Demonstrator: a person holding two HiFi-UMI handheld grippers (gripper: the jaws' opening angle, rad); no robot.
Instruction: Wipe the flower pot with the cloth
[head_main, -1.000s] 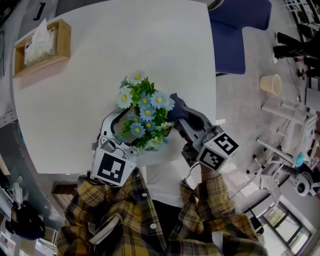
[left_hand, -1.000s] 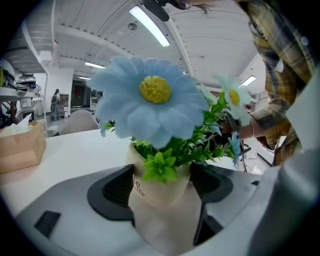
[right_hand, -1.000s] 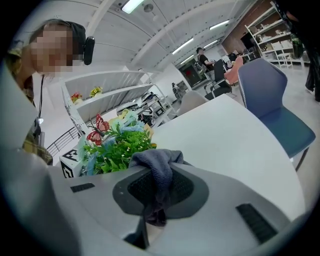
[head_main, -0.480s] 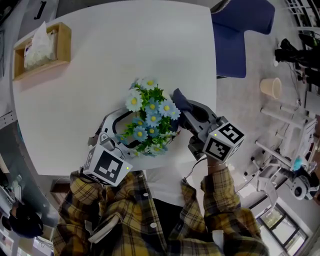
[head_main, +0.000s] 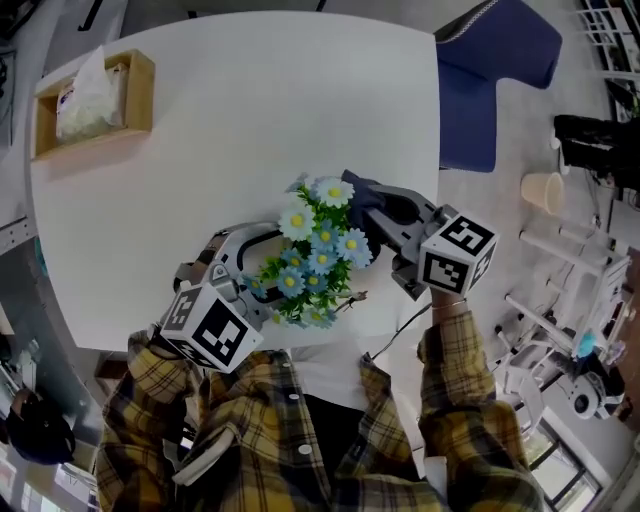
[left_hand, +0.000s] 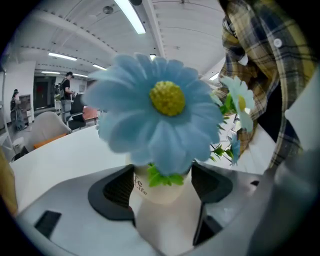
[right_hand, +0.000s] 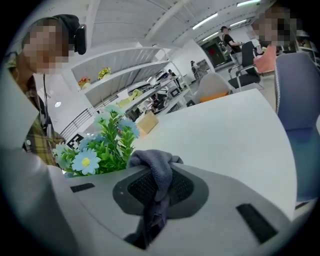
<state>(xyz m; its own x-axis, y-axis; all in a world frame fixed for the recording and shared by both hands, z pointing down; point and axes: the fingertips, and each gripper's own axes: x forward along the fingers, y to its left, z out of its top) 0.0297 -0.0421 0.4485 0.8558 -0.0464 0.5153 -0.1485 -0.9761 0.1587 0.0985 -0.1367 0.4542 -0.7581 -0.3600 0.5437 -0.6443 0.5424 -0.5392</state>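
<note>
A white flower pot (left_hand: 161, 189) filled with blue daisies (head_main: 318, 258) is held just above the white table (head_main: 250, 110); in the head view the blooms hide the pot. My left gripper (head_main: 262, 262) comes in from the lower left and is shut on the pot, its dark pads (left_hand: 116, 192) pressing both sides. My right gripper (head_main: 372, 208) sits just right of the flowers, shut on a dark grey cloth (right_hand: 156, 170) that bunches out over the jaw tips. The cloth (head_main: 362, 192) lies close to the upper right of the bouquet.
A wooden tissue box (head_main: 92, 98) stands at the table's far left corner. A blue chair (head_main: 492, 80) is beyond the right edge, with a paper cup (head_main: 545, 190) on the floor further right. The table's near edge runs just below the grippers.
The pot and flowers have tipped and shifted right and farther out on the table. The right gripper with the cloth moved right and away alongside them. The left gripper rolled in place.
</note>
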